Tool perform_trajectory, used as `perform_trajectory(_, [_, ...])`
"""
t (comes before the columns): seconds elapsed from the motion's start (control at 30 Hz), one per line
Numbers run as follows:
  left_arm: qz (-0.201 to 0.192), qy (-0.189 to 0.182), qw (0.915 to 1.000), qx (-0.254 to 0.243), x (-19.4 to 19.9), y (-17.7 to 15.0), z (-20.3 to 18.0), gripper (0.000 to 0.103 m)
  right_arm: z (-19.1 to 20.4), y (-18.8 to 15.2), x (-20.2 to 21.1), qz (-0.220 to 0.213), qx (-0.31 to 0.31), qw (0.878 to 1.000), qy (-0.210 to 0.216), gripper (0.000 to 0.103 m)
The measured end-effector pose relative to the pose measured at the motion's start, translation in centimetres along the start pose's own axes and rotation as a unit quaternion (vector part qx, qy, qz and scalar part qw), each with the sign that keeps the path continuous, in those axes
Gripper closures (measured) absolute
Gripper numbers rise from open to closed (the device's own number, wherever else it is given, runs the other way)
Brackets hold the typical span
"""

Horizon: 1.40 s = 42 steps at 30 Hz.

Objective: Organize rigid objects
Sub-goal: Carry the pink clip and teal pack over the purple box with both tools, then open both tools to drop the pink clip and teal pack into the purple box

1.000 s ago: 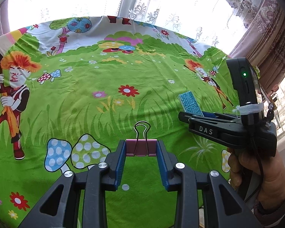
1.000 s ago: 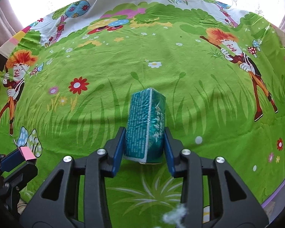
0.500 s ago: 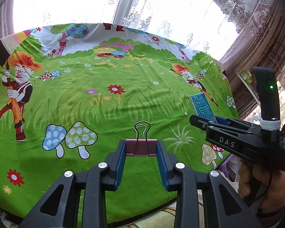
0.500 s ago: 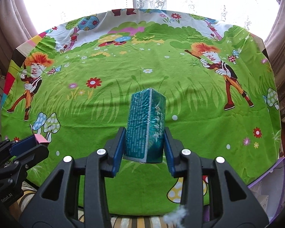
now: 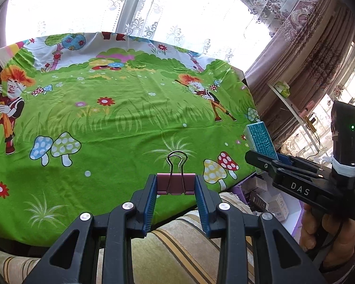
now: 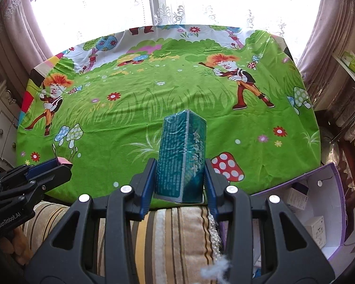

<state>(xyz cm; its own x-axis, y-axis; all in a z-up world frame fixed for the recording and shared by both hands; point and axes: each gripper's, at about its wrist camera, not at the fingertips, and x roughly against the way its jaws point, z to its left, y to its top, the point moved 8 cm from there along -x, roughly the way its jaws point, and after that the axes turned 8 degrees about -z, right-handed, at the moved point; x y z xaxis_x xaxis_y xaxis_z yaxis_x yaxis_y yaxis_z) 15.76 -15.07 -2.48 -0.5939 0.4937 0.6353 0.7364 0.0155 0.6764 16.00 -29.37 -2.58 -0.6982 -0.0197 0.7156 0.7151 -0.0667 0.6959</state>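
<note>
My left gripper (image 5: 176, 187) is shut on a pink binder clip (image 5: 175, 183) with a wire handle and holds it in the air above the table's near edge. It also shows at the left of the right wrist view (image 6: 59, 165). My right gripper (image 6: 180, 177) is shut on a teal rectangular box (image 6: 181, 156) and holds it upright above the near edge. The right gripper and the box (image 5: 260, 139) also show at the right of the left wrist view.
The table carries a green cartoon cloth (image 6: 153, 99). A striped cushion (image 6: 172, 232) lies below the near edge. A purple-rimmed open box (image 6: 314, 213) with small cartons stands at the lower right. Curtains and a bright window are behind.
Both grippers have drawn back and up from the table with their objects. The table edge, the striped cushion and the purple box have come into view.
</note>
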Motion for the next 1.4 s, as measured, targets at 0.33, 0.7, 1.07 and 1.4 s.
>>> perform_trajectory(0.33, [0.019, -0.044, 0.9988, -0.013, 1.1, -3.1, -6.6, 0.07, -6.5, -4.2, 5.4, 0.002, -0.025, 0.999, -0.035, 0.06])
perform_trajectory(0.7, [0.079, -0.095, 0.992, -0.026, -0.8, -7.6, -15.4, 0.07, -15.1, -10.5, 9.8, 0.021, -0.062, 0.993, -0.098, 0.06])
perform_trajectory(1.07, [0.134, -0.112, 0.9826, -0.064, -3.8, -10.6, -21.1, 0.07, -20.3, -13.3, 10.9, 0.022, -0.107, 0.987, -0.117, 0.06])
perform_trajectory(1.4, [0.166, -0.112, 0.9783, -0.052, -6.3, -11.2, -22.2, 0.053, -21.7, -14.4, 10.5, 0.03, -0.128, 0.985, -0.113, 0.057])
